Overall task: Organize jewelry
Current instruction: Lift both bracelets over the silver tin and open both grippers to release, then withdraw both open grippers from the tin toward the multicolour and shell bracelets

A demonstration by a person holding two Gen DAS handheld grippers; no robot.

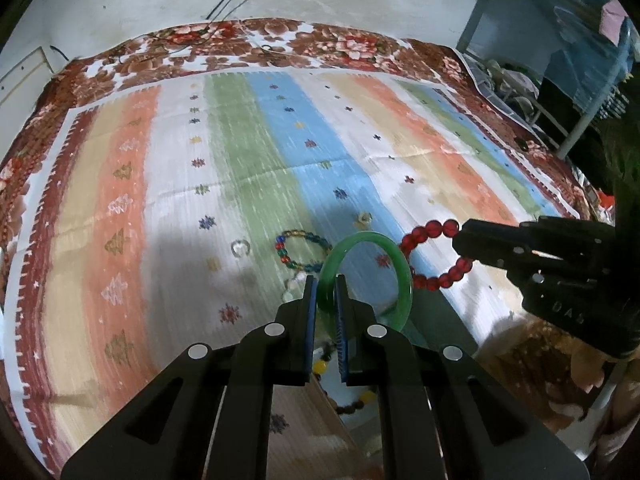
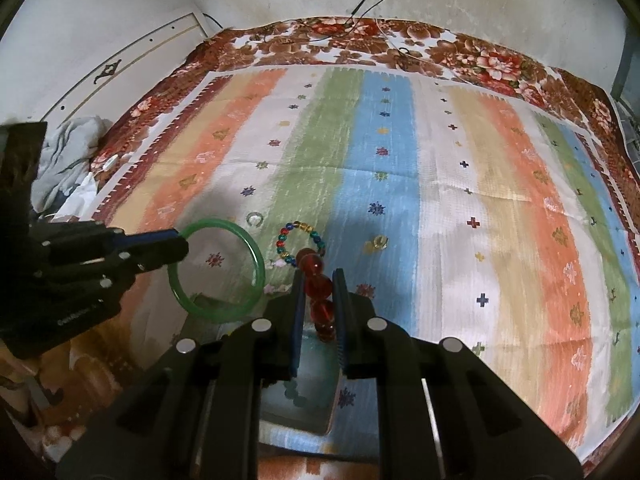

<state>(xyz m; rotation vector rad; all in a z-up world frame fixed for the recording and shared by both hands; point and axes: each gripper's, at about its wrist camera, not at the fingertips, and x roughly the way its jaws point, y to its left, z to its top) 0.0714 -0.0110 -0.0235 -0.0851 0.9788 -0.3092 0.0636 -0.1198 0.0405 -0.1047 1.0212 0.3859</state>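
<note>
My left gripper (image 1: 325,294) is shut on the rim of a green bangle (image 1: 405,276), held up on edge above the striped cloth (image 1: 168,184). In the right wrist view this left gripper (image 2: 181,240) comes in from the left with the bangle (image 2: 259,270). My right gripper (image 2: 318,280) is shut on a red bead bracelet (image 2: 318,286), which hangs from that gripper (image 1: 460,240) as a loop of red beads (image 1: 432,230). A multicoloured bead bracelet (image 2: 298,236), a small silver ring (image 2: 254,219) and a gold ring (image 2: 378,242) lie on the cloth.
An open box with a pale lining (image 2: 316,364) sits under the grippers; beads (image 1: 320,368) show in it. Grey clothing (image 2: 68,152) is heaped at the bed's left edge. Cables (image 2: 360,4) trail down the far wall. A metal-framed rack (image 1: 560,80) stands at the right.
</note>
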